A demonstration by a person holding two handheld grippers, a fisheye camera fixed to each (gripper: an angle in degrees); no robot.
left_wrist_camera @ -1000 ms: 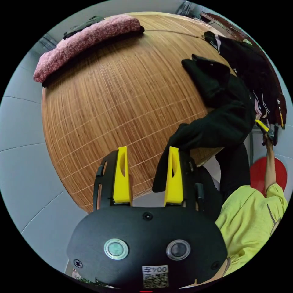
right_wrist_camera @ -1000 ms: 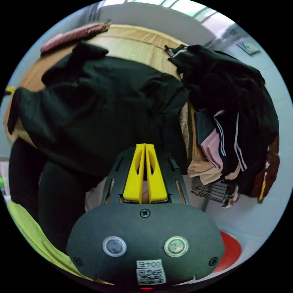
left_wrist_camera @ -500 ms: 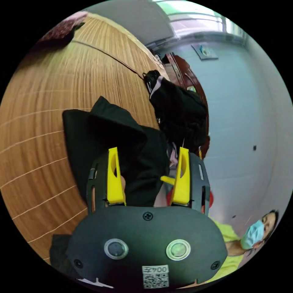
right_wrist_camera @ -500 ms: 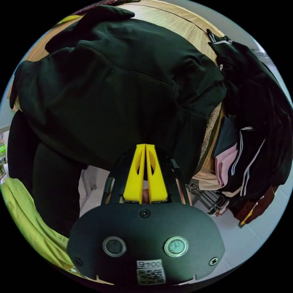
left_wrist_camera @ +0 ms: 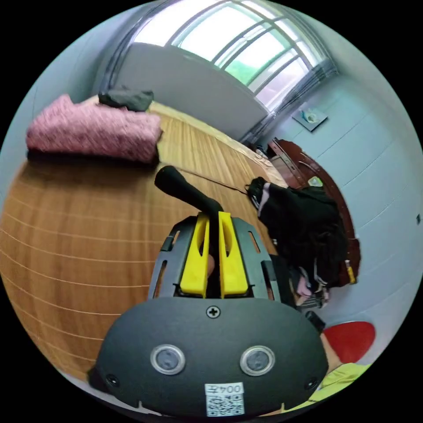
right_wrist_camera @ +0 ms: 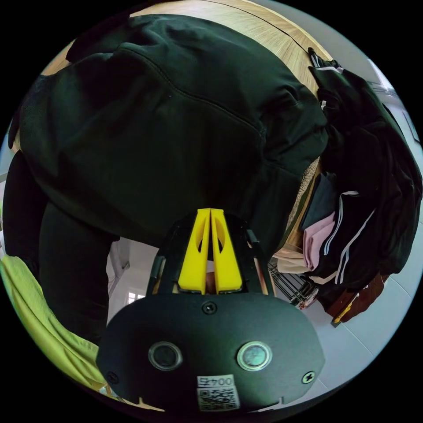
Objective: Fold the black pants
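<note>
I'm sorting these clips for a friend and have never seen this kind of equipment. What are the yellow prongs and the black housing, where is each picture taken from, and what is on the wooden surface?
No robot here: a person holds a hand-worked gripper in each hand, and a fisheye camera rides on each. The black housing is the gripper's body and the yellow prongs are its two jaws.

In the left gripper view, the left gripper has its jaws closed on a strip of the black pants, which sticks up past the tips. Behind lies a bamboo mat with a folded pink blanket at its far end, and a pile of dark clothes at the side.

In the right gripper view, the right gripper has its jaws together at the pants' near edge; whether cloth is pinched between them cannot be told. The pants are bunched on the mat and hang over its edge.
</note>
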